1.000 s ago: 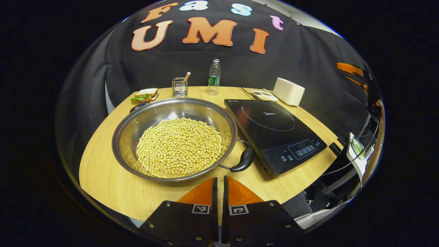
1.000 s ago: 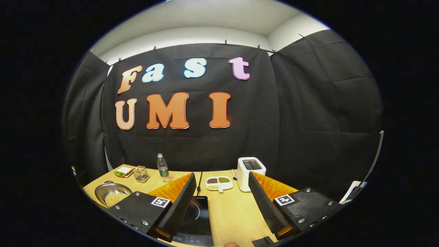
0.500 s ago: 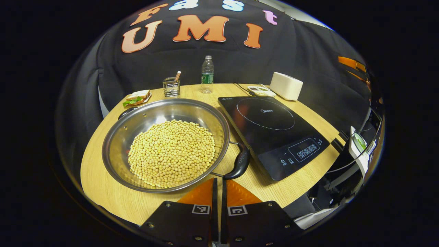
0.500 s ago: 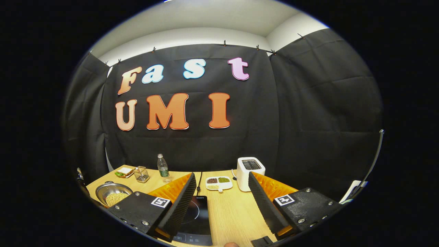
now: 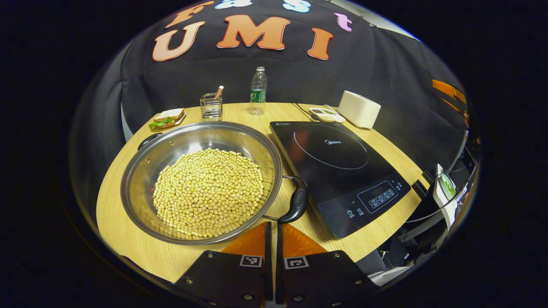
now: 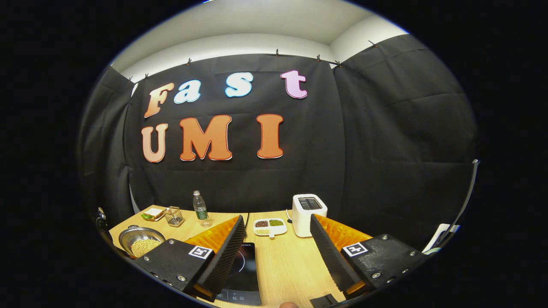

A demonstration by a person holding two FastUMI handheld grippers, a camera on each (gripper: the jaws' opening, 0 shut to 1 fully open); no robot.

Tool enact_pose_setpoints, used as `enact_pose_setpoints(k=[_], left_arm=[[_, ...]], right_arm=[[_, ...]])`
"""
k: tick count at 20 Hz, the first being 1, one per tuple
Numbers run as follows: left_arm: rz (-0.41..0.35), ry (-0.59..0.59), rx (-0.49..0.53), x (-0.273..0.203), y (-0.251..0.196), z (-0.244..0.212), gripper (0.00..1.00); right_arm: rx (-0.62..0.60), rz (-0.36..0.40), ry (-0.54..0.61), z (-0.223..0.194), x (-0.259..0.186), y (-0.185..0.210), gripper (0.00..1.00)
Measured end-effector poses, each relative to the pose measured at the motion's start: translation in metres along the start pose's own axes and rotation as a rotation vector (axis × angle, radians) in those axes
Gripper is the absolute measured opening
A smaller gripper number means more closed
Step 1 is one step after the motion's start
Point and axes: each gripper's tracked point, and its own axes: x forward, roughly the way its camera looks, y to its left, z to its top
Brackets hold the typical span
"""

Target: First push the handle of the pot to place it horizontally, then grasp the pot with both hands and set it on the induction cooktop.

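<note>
1. The left gripper was closed on nothing, its fingers pressed together, just short of the pot's near rim.
2. The pot, full of yellow beans, sat on the wooden table left of the induction cooktop.
3. The pot's black handle pointed toward the cooktop's front corner, close beside its edge.
4. The right gripper was wide open, holding nothing, above the table with the cooktop's edge by its left finger.

Even overhead light, sharp focus, strong fisheye bending at edges, soft glare on the pot.
</note>
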Motion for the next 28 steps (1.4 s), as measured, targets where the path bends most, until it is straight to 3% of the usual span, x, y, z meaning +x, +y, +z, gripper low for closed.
enact_pose_setpoints(k=[24,25,28], left_arm=[[-0.107,0.022,-0.036,0.058,-0.028,0.046,0.0],[-0.112,0.022,-0.039,0.059,-0.029,0.047,0.0],[-0.127,0.026,-0.056,0.065,-0.03,0.054,0.0]], right_arm=[[-0.003,-0.019,0.063,-0.027,0.025,-0.011,0.95],[-0.003,-0.022,0.065,-0.028,0.026,-0.012,1.0],[-0.007,-0.027,0.073,-0.032,0.03,-0.014,0.95]])
